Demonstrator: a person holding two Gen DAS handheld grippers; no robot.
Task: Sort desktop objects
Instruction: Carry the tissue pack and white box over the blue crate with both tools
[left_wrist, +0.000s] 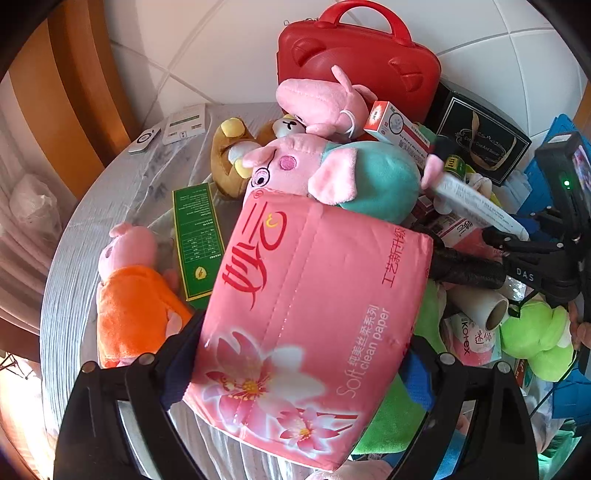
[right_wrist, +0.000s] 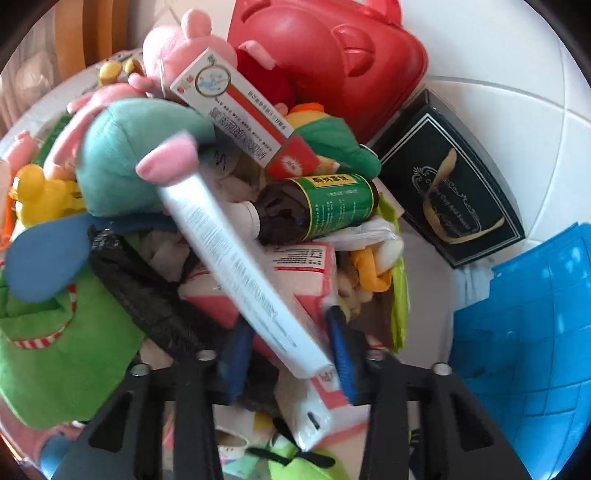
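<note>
Left cam: my left gripper (left_wrist: 295, 369) clamps the pink tissue pack (left_wrist: 306, 317) over a round grey table (left_wrist: 74, 258); white tiled floor (left_wrist: 207, 51), wood panel behind.

Right cam: right gripper (right_wrist: 291, 354) pinches the long white box (right_wrist: 236, 273) above clutter; blue basket (right_wrist: 524, 325) on the floor.

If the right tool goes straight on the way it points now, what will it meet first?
Probably the dark brown glass bottle with the green label, lying just beyond the long white box held in the right tool. Depth is unclear, so the teal plush may touch first.
</note>
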